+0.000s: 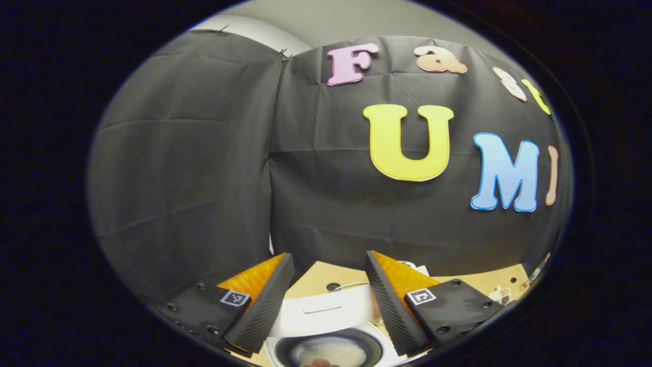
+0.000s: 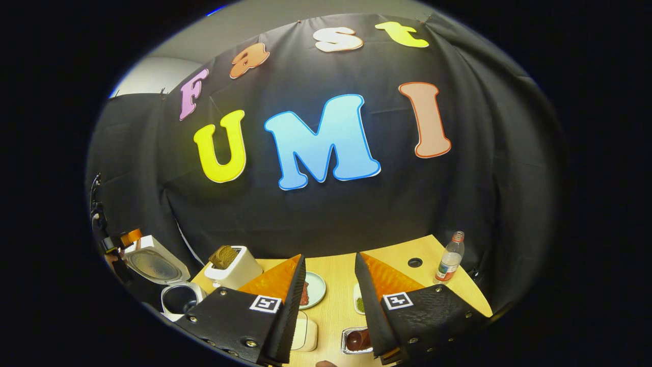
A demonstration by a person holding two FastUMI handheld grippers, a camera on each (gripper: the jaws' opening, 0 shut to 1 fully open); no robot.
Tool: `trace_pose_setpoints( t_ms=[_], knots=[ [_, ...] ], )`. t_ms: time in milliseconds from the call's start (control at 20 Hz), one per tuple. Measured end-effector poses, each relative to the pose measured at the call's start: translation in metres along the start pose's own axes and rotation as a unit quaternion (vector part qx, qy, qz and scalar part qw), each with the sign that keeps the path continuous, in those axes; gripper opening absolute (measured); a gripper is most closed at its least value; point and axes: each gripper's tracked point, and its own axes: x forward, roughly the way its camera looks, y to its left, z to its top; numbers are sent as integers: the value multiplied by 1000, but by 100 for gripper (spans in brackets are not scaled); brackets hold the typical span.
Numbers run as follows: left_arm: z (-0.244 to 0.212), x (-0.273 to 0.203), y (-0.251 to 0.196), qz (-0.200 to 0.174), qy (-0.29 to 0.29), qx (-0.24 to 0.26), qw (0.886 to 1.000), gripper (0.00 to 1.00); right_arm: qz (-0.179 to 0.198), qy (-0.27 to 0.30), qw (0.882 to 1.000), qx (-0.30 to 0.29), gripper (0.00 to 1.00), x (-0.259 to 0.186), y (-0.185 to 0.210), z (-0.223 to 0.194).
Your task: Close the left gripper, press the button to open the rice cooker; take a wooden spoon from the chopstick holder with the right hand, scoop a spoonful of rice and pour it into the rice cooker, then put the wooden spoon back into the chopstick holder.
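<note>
In the left gripper view the white rice cooker [image 1: 326, 311] sits low between my fingers, its round dark pot [image 1: 328, 350] open to view with a pale sheen inside. My left gripper [image 1: 327, 257] is open and holds nothing, hovering above the cooker. In the right gripper view the same cooker stands at the far left with its lid [image 2: 153, 262] raised and its pot [image 2: 179, 298] uncovered. A dark gripper part [image 2: 125, 238] shows just above that lid. My right gripper [image 2: 330, 257] is open and empty over the middle of the wooden table [image 2: 397, 255].
A white toaster with bread [image 2: 232, 265] stands beside the cooker. Ahead of the right gripper lie a plate [image 2: 315, 288], a small dish with something green [image 2: 359, 304], a pale block [image 2: 307, 334] and a small tray [image 2: 355, 339]. A bottle [image 2: 448, 260] stands at the far right.
</note>
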Motion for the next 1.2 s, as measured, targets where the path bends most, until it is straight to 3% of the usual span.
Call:
trace_pose_setpoints(
  t_ms=[50,250,350,550,750,1000,1100,1200],
  knots=[
    [-5,-10,-1,5,-8,0,1000,96,3,-2,1000,-3,58,0,3,1],
    [-30,-40,-11,3,-22,7,1000,100,-2,-33,999,-22,59,-3,6,18],
    [-38,-49,-15,-1,-19,4,1000,95,4,-38,999,-34,58,-6,13,19],
    [-52,-62,-16,3,-13,-5,1000,89,19,-29,999,-36,58,-11,22,15],
    [-69,-74,-23,7,-4,-1,1000,98,18,-23,999,-33,58,-14,17,12],
    [-98,-92,-28,13,6,-19,1000,94,14,-11,1000,-10,58,-16,8,7],
    [-108,-96,-30,20,7,-11,1000,88,13,-10,1000,-12,59,-15,6,7],
    [-116,-101,-30,24,14,-1,1000,88,13,-10,1000,-11,59,-15,6,7]
  ],
)
